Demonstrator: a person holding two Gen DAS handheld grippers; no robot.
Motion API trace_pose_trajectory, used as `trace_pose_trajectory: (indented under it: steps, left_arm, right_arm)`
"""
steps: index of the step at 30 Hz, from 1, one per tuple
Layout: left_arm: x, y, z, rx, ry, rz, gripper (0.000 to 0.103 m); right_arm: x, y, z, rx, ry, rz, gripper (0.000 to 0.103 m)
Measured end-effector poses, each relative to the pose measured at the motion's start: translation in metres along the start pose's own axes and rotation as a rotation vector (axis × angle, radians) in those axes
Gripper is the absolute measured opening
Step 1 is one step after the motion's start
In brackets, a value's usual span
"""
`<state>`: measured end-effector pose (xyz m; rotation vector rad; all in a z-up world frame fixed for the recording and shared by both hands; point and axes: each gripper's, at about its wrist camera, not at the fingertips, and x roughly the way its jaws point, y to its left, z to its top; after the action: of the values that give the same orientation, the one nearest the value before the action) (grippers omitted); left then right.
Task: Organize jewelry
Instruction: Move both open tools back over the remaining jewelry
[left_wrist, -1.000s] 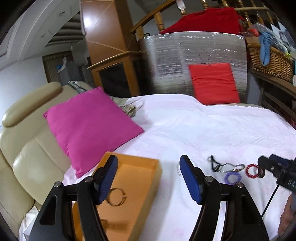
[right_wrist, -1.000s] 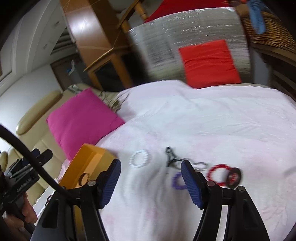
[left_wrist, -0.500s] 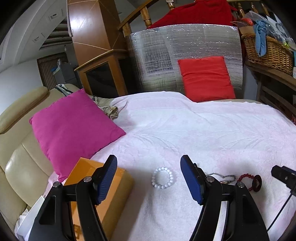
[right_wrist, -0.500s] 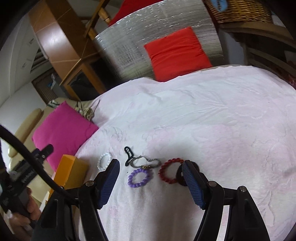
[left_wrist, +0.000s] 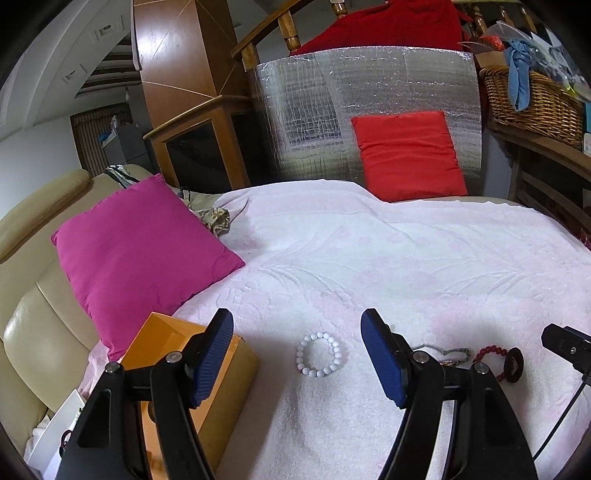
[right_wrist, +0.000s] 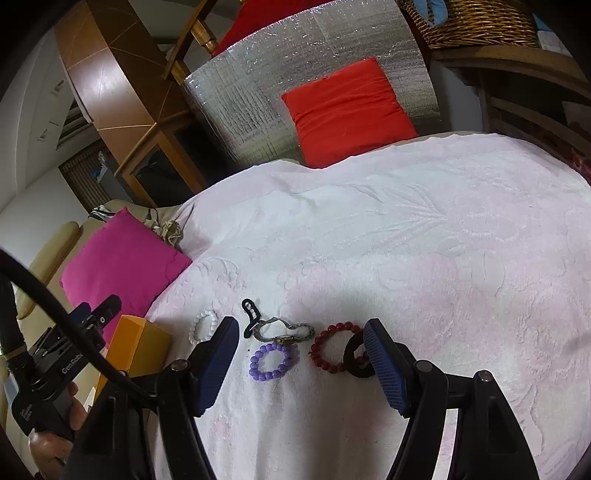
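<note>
A white bead bracelet (left_wrist: 318, 354) lies on the pale pink bedspread between the fingers of my open, empty left gripper (left_wrist: 299, 356). The orange box (left_wrist: 207, 373) stands at its left. My right gripper (right_wrist: 301, 363) is open and empty, low over a purple bead bracelet (right_wrist: 269, 362), a grey chain (right_wrist: 284, 330), a black clip (right_wrist: 251, 314), a red bead bracelet (right_wrist: 332, 350) and a dark ring (right_wrist: 356, 360). The white bracelet (right_wrist: 203, 326) and orange box (right_wrist: 138, 347) show at its left. The red bracelet (left_wrist: 493, 356) shows in the left wrist view.
A magenta cushion (left_wrist: 136, 243) lies left on the cream sofa (left_wrist: 26, 321). A red cushion (left_wrist: 406, 155) leans on a silver foil panel (left_wrist: 332, 110) at the back. A wicker basket (left_wrist: 532, 99) stands on a wooden shelf at the right.
My left gripper swung right from over the orange box to the white bracelet. My right gripper moved closer over the purple and red bracelets. Both stayed open.
</note>
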<state>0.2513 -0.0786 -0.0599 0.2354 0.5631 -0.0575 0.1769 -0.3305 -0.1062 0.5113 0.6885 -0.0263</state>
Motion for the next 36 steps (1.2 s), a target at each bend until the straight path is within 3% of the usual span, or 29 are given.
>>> trace_pose_trajectory:
  steps: [27, 30, 36]
  left_arm:
    - [0.002, 0.008, -0.001, -0.002, 0.007, -0.008, 0.073]
    - [0.012, 0.008, -0.006, 0.01, 0.04, -0.045, 0.08]
    - [0.059, 0.015, -0.026, 0.017, 0.204, -0.139, 0.08]
  right_arm:
    - [0.013, 0.006, 0.001, 0.02, 0.021, 0.016, 0.074]
    - [0.015, 0.003, 0.002, 0.031, 0.028, 0.022, 0.074]
    - [0.021, -0.026, 0.007, 0.106, 0.061, 0.006, 0.074]
